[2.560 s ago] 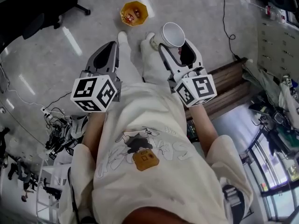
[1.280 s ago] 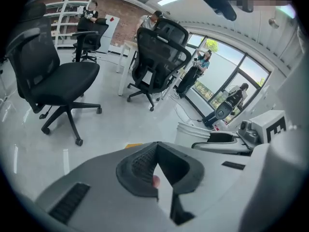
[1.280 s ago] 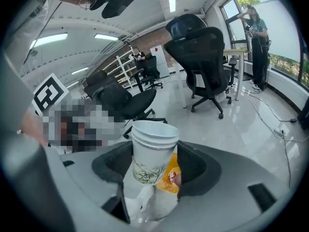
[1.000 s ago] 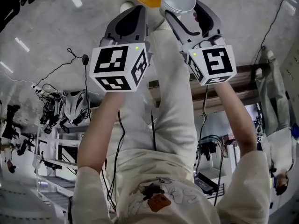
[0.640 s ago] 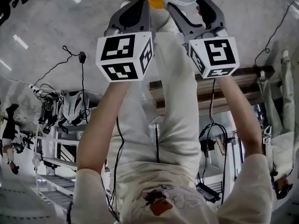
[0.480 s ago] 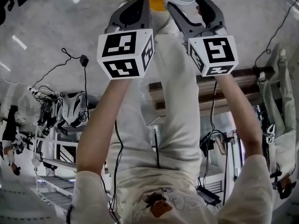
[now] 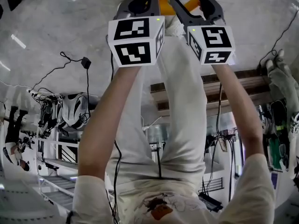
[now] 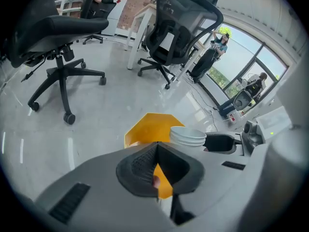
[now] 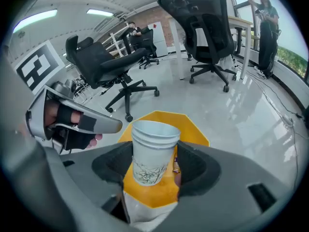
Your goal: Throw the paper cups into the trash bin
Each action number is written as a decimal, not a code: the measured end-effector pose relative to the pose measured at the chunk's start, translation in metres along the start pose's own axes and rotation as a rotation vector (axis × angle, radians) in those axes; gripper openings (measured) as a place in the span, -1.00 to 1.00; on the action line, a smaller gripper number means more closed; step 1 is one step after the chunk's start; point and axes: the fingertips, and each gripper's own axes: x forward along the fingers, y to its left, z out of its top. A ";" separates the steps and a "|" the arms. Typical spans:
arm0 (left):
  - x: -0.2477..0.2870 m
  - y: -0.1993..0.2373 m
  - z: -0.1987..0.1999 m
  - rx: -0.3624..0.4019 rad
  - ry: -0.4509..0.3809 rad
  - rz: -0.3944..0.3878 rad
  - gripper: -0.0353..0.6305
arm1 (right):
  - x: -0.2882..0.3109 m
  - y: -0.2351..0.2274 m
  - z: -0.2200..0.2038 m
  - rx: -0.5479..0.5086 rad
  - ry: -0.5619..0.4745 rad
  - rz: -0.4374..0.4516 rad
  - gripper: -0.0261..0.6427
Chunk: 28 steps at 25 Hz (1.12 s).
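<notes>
A pale, glossy floor [image 8: 58, 144] ran under black office chairs [image 8: 63, 37], with desks and windows further back. At the left, the left gripper [image 8: 156, 146] had its jaws brought together on nothing, and it hung beside its partner above the yellow bin [image 9: 193, 128], which stood on the floor just ahead of the person's legs. The cup [image 9: 151, 151] was upright with its mouth up. Its rim looked doubled, so it may have been a nested stack. It sat between the jaws of the right gripper [image 9: 152, 172], whose pads were pressed on its lower wall, and in the right gripper view it hung over the bin's mouth, nearer the near edge. The main risk seemed to be the drop. The cup was light and held high, so it could drift or tip as the jaws let go, clip the near rim and roll off across the slick floor. One pad might also cling and flick it sideways. A nested stack might split, sending one cup in and one out. The left gripper, close alongside, could knock it mid-fall.
</notes>
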 end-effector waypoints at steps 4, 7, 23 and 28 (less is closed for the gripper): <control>0.023 -0.002 -0.019 0.027 0.041 0.004 -0.88 | 0.017 -0.002 -0.025 0.063 0.048 0.040 -0.04; 0.039 0.006 -0.025 0.045 0.085 -0.003 -0.88 | 0.037 -0.003 -0.033 0.128 0.102 0.069 -0.02; -0.063 -0.056 0.019 0.069 0.043 -0.017 -0.88 | -0.078 0.006 0.022 0.149 0.042 0.031 -0.13; -0.121 -0.093 0.059 0.115 -0.007 -0.031 -0.88 | -0.148 0.004 0.069 0.194 -0.030 -0.015 -0.41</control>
